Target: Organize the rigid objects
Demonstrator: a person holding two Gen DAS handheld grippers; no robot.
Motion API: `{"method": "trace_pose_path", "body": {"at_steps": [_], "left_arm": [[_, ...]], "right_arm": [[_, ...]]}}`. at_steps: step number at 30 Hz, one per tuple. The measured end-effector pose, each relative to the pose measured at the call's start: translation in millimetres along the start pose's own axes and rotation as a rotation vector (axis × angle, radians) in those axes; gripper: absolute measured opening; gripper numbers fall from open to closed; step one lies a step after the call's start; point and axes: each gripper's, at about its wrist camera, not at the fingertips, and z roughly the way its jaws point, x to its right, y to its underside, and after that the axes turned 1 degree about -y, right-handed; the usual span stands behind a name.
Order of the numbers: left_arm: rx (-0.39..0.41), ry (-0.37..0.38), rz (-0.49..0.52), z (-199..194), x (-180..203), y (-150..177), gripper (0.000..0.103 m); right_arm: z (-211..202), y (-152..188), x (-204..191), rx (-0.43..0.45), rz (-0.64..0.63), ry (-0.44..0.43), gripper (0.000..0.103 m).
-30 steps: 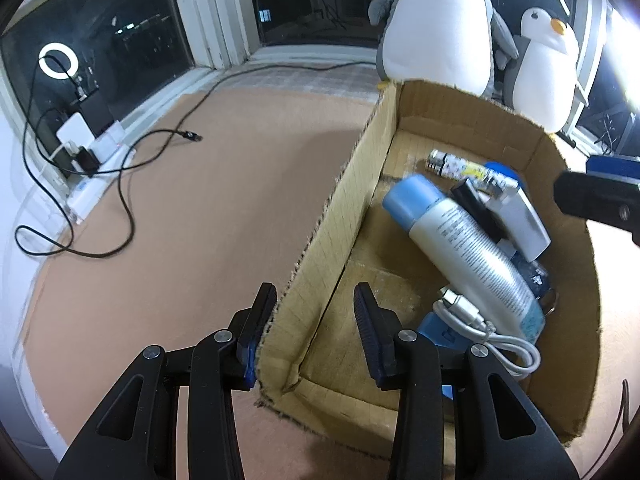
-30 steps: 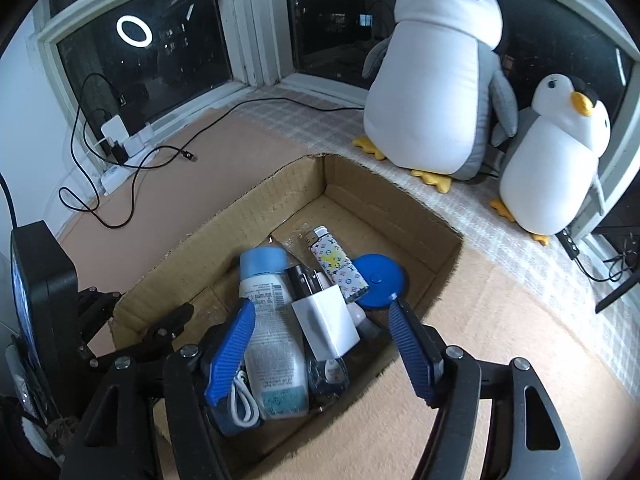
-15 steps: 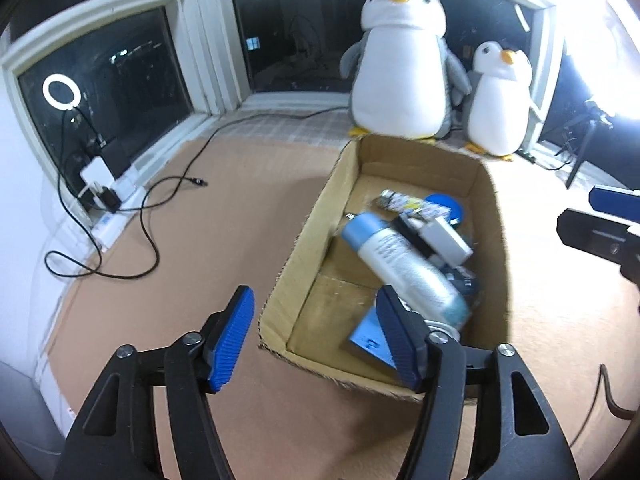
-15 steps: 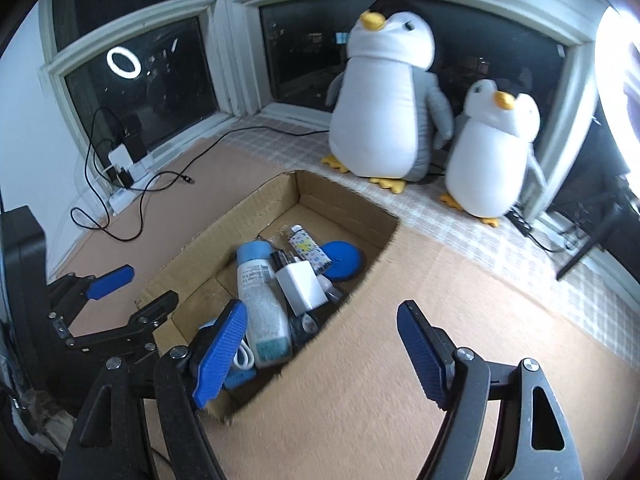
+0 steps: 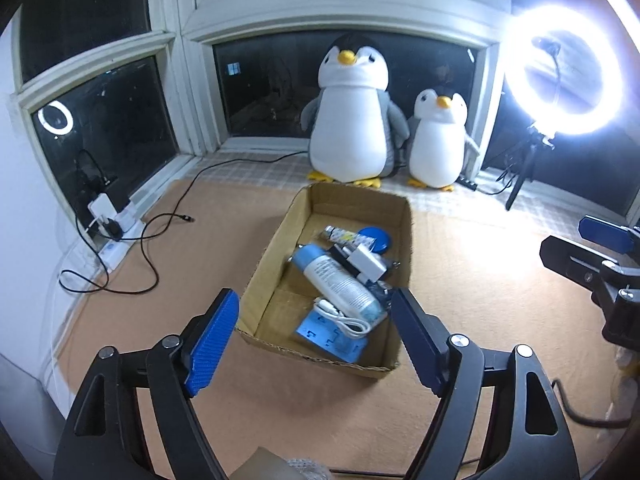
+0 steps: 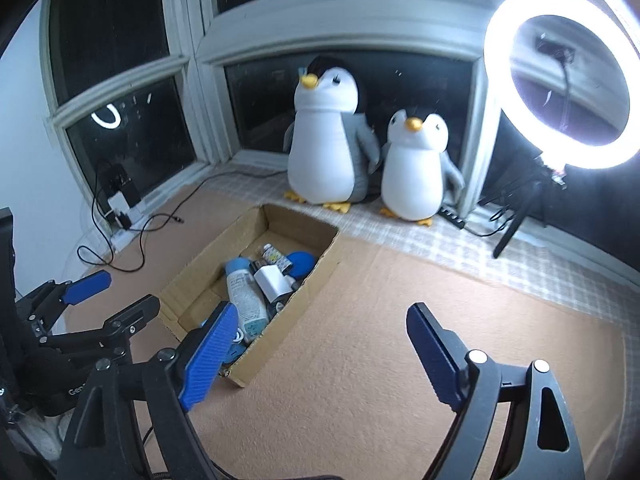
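At the far left, under the dark window, a white charger [image 5: 105, 211] sits on a power strip, and a black cable [image 5: 154, 236] runs from it across the brown mat [image 5: 460, 280]. Next comes the left gripper [image 5: 314, 338]; its jaws have just been opening and now stand wide apart, with nothing between the blue pads, which are above the near end of the cardboard box [image 5: 276, 236]. The box lies in the middle of the mat and holds the rigid objects together: a white spray can with a light blue cap [image 5: 334, 284] lies diagonally, a white coiled cable [image 5: 346, 320] touches its lower end, a blue card [image 5: 332, 338] lies flat under the cable, and a white plug adapter [image 5: 366, 262], a small patterned tube [image 5: 340, 234] and a round blue lid [image 5: 374, 240] lie toward the far end. Behind the box two plush penguins, the big one [image 5: 354, 120] and the small one [image 5: 438, 140], stand side by side on the checked cloth by the window. The right gripper [image 6: 316, 354] is over the bare mat just right of the box; its jaws also have just been opening, are wide apart and hold nothing. At the far right a ring light [image 5: 564, 68] shines on a tripod.
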Motion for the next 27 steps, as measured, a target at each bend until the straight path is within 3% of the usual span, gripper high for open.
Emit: {"method": "trace_pose_path", "body": {"at_steps": [11,27], "left_arm": [[0.017,0.007,-0.008,-20.7,1.7,2.6,0.079],[0.011,0.011,-0.01,-20.3,2.2,4.1,0.079]], "right_arm": [[-34.8,7.8,-9.6,0.066,-0.009,0.048,0.086],[-33.4,10.9,-5.0,0.054,0.002,0.053,0.087]]}}
